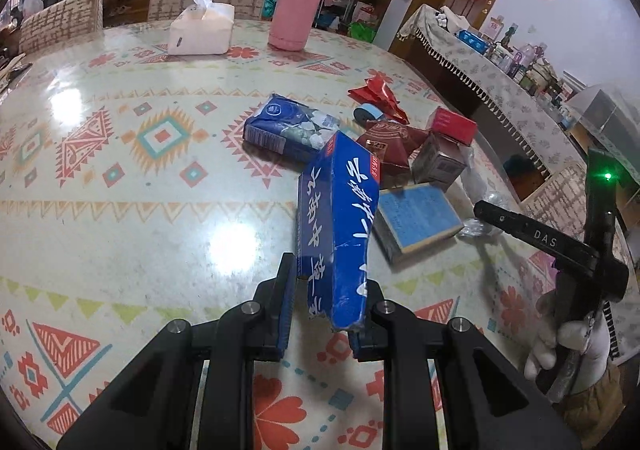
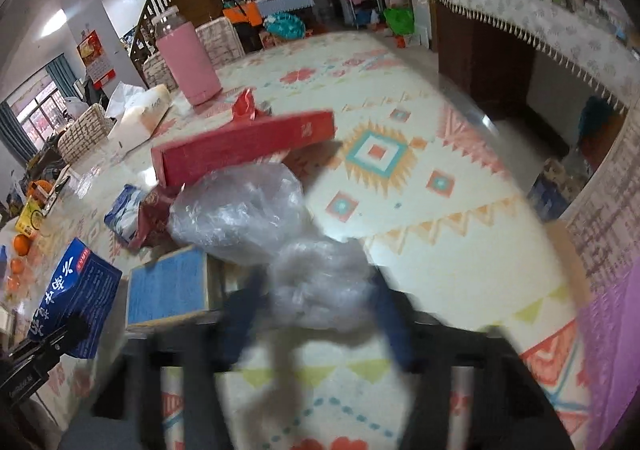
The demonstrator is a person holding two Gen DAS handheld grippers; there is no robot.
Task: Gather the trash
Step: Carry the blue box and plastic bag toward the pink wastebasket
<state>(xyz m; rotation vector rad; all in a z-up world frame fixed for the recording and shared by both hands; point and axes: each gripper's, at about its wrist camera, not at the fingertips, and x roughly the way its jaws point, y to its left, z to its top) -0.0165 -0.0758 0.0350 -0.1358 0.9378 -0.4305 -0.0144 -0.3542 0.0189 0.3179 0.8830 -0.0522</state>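
On the table (image 1: 120, 210), a carton (image 1: 336, 234) stands tilted nearest, off the surface. Just right of it lies a flat box (image 1: 416, 218); a pack (image 1: 288, 126) lies behind. A bag (image 2: 240, 210) lies right of the box. Far back, a tissue box (image 1: 200, 30) sits left of a bottle (image 1: 298, 6).

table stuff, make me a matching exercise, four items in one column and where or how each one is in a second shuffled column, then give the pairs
Items
1. blue carton
2. clear plastic wrap
3. pink bottle
4. tissue box

Places or states
A. stands upright at the far side of the table
B. clamped in the left gripper, lifted at a tilt
C. crumpled between the right gripper's blurred fingers
D. white, a sheet sticking up from its top, left of the bottle

Pairs: 1-B, 2-C, 3-A, 4-D
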